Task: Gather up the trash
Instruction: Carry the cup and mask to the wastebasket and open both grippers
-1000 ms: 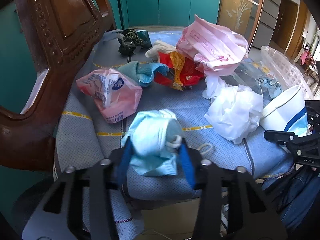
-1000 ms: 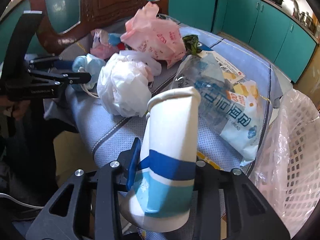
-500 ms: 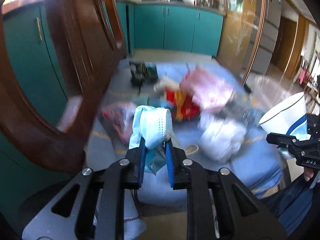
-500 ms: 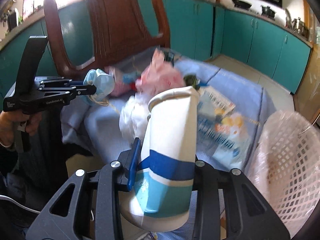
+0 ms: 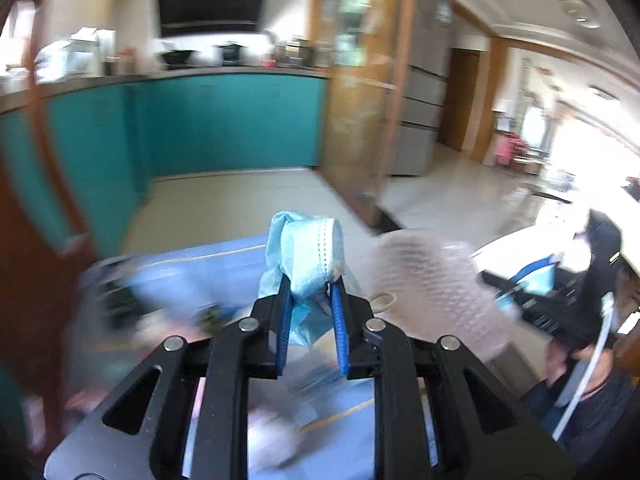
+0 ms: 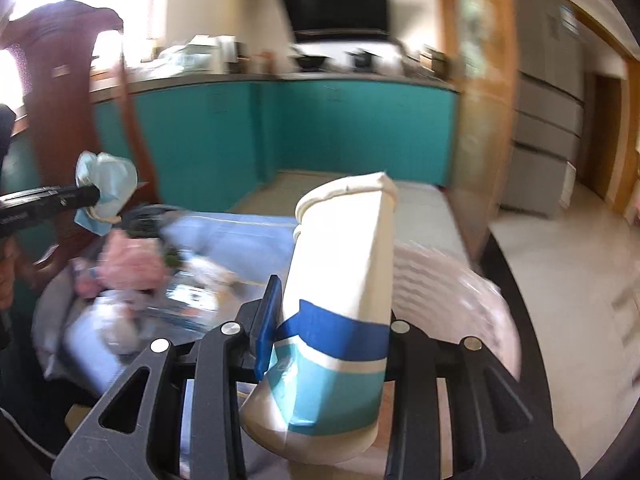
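A crumpled blue face mask (image 5: 310, 258) is clamped by the left gripper (image 5: 310, 300); a squashed paper cup (image 6: 340, 300) is gripped by the right gripper (image 6: 326, 320).

You are holding a light blue face mask (image 5: 310, 254) with a row of small white dots along one edge, between blue pads (image 5: 285, 320) on a black left gripper (image 5: 311, 308). Your right gripper (image 6: 326, 336), also black with a blue pad (image 6: 267, 326), is carrying a cream-white paper cup (image 6: 340, 280) that is showing a dark blue band, then a thin white line, then a turquoise band near its base. The cloth (image 6: 236, 236) below is looking pale blue with thin yellow lines. The basket (image 5: 430, 292) is appearing pinkish white with a mesh pattern. The cabinets (image 6: 360, 132) behind are teal, and the chair (image 6: 60, 92) is dark red-brown.
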Demonstrator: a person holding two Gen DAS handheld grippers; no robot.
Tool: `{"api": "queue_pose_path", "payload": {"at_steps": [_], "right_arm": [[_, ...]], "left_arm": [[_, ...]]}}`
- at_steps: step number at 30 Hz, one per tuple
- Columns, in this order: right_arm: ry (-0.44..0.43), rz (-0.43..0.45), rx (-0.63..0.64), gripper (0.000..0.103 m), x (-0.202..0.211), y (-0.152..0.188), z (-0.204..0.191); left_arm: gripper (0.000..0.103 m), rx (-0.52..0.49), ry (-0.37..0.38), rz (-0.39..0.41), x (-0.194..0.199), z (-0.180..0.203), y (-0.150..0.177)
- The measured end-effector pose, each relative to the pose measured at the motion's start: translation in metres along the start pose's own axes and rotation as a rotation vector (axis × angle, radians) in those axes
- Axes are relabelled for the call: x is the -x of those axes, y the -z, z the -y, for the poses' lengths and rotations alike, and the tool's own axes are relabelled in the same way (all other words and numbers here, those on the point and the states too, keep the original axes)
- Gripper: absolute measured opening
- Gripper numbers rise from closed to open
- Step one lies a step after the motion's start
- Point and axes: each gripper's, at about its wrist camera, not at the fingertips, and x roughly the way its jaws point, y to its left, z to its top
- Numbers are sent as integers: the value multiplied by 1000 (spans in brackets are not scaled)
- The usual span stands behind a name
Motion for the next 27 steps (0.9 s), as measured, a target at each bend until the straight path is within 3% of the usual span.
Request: {"api": "queue_pose_path", "payload": {"at_steps": [5,8,9,12,15,23,27], "right_arm": [[66,-38,-73,35,-5,10,28],[71,-54,-90,35,-9,12,33],[70,-59,-92,35,-10,11,32],[79,-74,-86,36,-14,12,33],[100,-78,-73,37,-14,11,33],[106,-68,-38,55,-15,6,23],[106,-71,-26,56,-16,5,20]], "left_arm": [[21,-67,224,-112,-79,60,-21],[34,-113,246,-143,-107,81,-20],[43,-113,247,-152,-115,84,-20],[73,-79,205,-143,-124,78,-22],[81,-64,137,-115,-116,70,-21],[84,-55,76,-69,-84,61,-11],[84,-24,4,-57,-71,47,-6]]}}
